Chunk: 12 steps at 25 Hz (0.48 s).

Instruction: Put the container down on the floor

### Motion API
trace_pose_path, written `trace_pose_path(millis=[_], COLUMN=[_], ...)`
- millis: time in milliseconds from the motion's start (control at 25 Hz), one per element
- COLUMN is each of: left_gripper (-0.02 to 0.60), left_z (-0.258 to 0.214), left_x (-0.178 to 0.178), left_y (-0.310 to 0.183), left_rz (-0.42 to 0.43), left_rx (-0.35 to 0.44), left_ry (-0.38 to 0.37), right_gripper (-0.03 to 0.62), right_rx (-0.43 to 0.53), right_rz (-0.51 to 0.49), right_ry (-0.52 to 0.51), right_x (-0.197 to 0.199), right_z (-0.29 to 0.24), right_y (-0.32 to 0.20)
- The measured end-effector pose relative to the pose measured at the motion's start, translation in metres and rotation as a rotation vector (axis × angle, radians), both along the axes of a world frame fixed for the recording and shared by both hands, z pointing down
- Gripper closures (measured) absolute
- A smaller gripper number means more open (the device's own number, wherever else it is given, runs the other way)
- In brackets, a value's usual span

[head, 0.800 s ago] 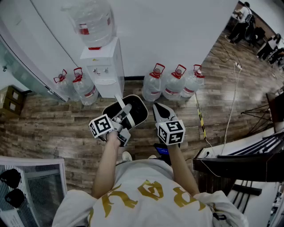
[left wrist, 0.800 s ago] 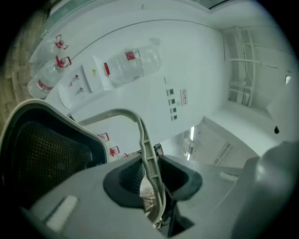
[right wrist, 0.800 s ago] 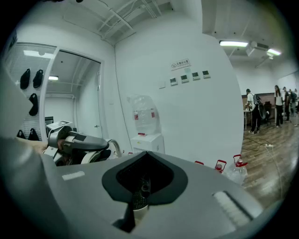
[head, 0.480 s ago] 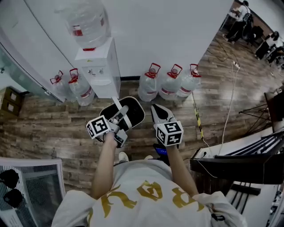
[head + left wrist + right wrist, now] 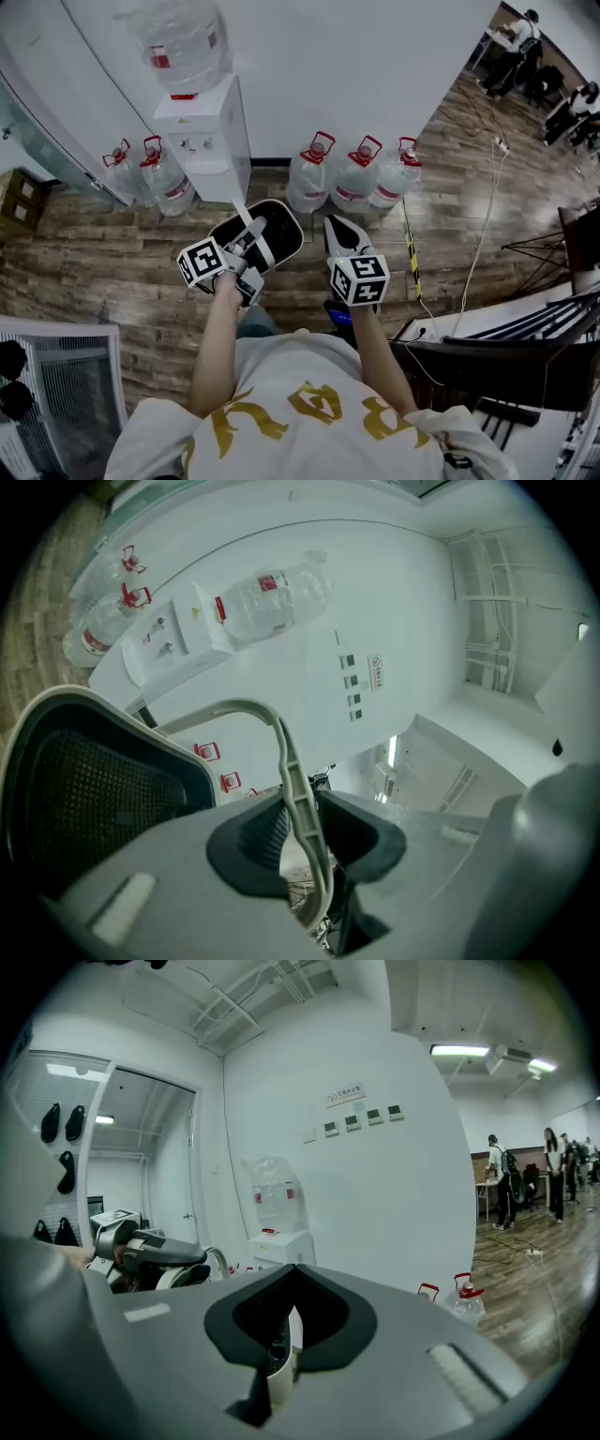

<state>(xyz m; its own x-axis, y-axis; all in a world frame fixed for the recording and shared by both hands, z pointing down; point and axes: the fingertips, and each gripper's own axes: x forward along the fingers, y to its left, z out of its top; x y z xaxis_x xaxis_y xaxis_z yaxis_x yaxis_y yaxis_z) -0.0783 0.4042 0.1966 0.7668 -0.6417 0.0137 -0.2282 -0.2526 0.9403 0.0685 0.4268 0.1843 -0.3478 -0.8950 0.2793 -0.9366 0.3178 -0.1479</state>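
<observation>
A black container point(image 5: 279, 231) with a white rim hangs in the air above the wooden floor point(image 5: 103, 262). It dangles from its white bail handle point(image 5: 253, 228). My left gripper point(image 5: 253, 246) is shut on that handle. In the left gripper view the handle point(image 5: 287, 761) runs pinched between the jaws, with the container's point(image 5: 89, 794) meshed inside at the left. My right gripper point(image 5: 339, 234) is held to the right of the container, apart from it, jaws together. In the right gripper view point(image 5: 286, 1335) a thin pale sliver shows between the pads; I cannot tell what it is.
A white water dispenser point(image 5: 204, 141) with a bottle point(image 5: 183, 42) on top stands at the wall. Large water bottles point(image 5: 354, 176) line the floor right of it, and two more point(image 5: 141, 178) stand to its left. A cable point(image 5: 486, 225) crosses the floor. A dark desk point(image 5: 506, 347) is at the right.
The container and both grippers have drifted slightly left in the view; the hold on the handle is unchanged.
</observation>
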Motion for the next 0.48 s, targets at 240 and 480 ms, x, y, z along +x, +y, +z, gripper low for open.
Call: trace_pose_path(millis=[240,480], left_gripper=[0.480,0.480], left_z=[0.003,0.011], left_x=[0.011,0.012], left_y=[-0.024,-0.081], left_rz=[-0.002,-0.007], left_rx=[-0.005,0.004], left_ry=[0.021,0.044], right_gripper=[0.571,0.571], right_rx=[-0.014,-0.021], right_rz=[0.007,0.024], right_ry=[0.002,0.009], right_x=[0.014,0.025], right_z=[0.010,0.020], right_y=[-0.022,-0.075])
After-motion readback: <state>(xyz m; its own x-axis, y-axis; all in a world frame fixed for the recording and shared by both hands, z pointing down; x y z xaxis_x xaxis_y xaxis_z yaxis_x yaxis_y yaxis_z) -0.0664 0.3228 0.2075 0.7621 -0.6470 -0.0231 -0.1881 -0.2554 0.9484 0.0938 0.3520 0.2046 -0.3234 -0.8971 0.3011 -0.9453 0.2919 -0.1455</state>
